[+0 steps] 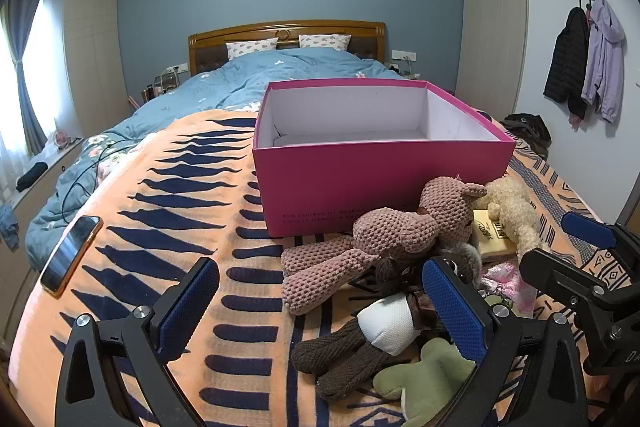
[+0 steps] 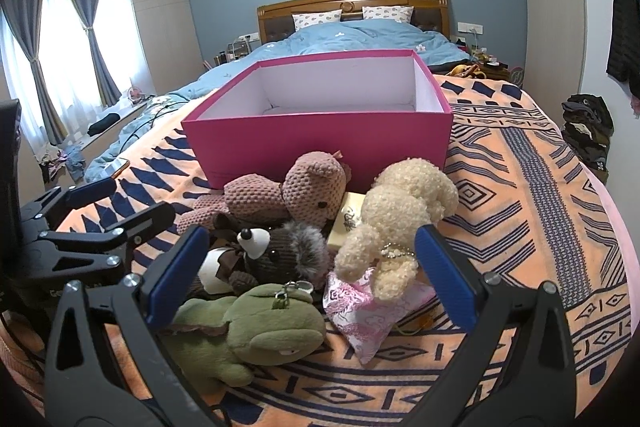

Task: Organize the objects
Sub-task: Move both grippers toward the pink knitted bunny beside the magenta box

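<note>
Beyond both claws, a pink box [image 2: 320, 135] stands open-topped on the orange blanket [image 2: 520, 187], its white inside bare as far as seen. Against its near wall lie 4 plush toys [image 2: 316, 187], between and just ahead of the right gripper [image 2: 308, 263], whose jaws stand wide apart, gripping nothing. The left gripper [image 1: 320, 303] likewise gapes, the toys by its right finger.

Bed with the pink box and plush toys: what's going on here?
A person holds two sets of tongs over a pile of plush toys on the bed. The left tongs and right tongs are both open, holding nothing. The pink box behind the pile looks empty. The pink knitted bear, cream bear and green plush lie untouched; sorting hasn't started.
</note>
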`<state>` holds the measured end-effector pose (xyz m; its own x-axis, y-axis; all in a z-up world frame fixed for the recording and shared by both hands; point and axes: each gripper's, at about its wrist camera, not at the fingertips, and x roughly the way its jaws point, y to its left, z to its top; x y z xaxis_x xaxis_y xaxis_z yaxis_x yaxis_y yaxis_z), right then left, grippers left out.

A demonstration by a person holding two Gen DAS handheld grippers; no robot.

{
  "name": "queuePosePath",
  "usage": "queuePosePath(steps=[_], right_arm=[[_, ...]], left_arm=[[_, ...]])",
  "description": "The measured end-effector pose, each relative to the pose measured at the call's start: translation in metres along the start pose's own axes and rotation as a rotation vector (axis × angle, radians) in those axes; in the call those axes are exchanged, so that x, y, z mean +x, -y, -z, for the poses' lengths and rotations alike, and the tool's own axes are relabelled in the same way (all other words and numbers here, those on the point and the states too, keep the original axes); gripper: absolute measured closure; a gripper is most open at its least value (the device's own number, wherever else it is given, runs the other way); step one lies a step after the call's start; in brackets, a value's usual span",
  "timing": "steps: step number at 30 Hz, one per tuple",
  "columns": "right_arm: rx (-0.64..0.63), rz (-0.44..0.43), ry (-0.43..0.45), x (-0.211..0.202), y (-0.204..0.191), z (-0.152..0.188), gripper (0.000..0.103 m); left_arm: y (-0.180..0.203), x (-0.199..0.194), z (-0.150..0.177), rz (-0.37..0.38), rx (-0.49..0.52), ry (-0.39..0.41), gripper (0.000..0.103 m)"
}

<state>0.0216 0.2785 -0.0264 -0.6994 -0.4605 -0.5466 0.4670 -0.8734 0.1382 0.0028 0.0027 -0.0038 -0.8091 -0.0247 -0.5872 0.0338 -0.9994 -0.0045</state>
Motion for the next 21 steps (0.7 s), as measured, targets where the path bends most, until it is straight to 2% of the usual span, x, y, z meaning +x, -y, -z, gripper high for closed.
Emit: queuePosePath(steps=[12,21], right_arm=[[-0.01,-0.032,-0.014,0.005,-0.002,-0.001,0.0],[-0.027,-0.066,-0.058,0.021,-0.004,-0.006,0.0]], left_arm=[[-0.004,0.004,0.002,-0.002,-0.003,-0.009,0.0],[-0.029,0.019,0.005,0.0,-0.043,-0.054,0.0]])
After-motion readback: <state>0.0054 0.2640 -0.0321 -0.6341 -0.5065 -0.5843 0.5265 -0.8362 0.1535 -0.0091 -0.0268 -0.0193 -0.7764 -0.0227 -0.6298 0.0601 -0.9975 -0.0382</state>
